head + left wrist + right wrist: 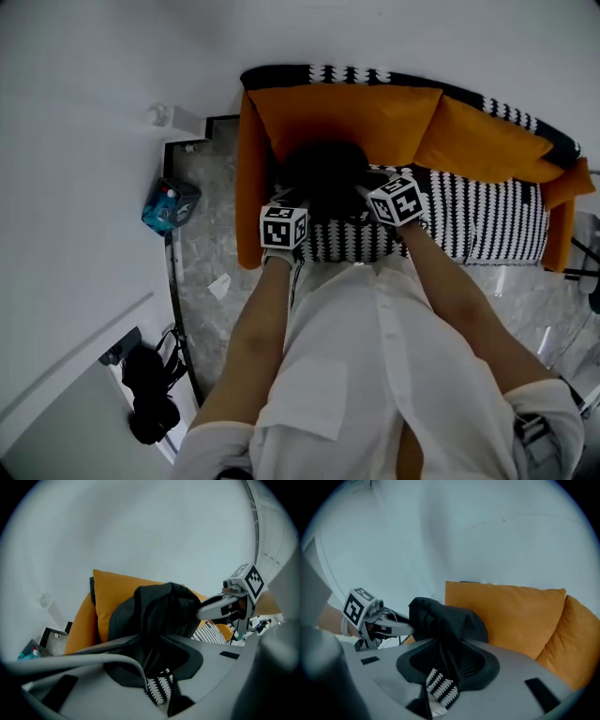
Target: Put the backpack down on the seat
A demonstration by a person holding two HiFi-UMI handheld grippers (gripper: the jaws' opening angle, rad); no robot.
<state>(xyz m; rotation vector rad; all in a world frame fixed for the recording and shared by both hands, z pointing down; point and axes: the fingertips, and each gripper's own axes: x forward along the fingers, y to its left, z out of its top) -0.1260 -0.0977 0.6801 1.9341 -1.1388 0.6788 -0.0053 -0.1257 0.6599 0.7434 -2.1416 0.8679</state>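
Fingers (101, 695) of the left gripper (157, 660) — broad, smooth grey plates — stood apart, with soft black folds of the backpack (159, 611) between them but not clamped. The backpack sat slumped on the seat (478, 225) at the left end of the sofa (251, 187), just in front of the sofa's plump orange back cushion (347, 117). The right gripper (447, 665) had its fingers (525, 672) spread as well, with dark fabric running through the gap unpinched. Both gaps showed the seat's knitted black-and-white zigzag cover. Only the head view took in the whole sofa and the marbled floor (202, 253) to its left. Only the right gripper view showed the sofa's second cushion (581, 646) up close. From above, the marker cubes and hands covered the backpack's near side — its straps were hard to make out.
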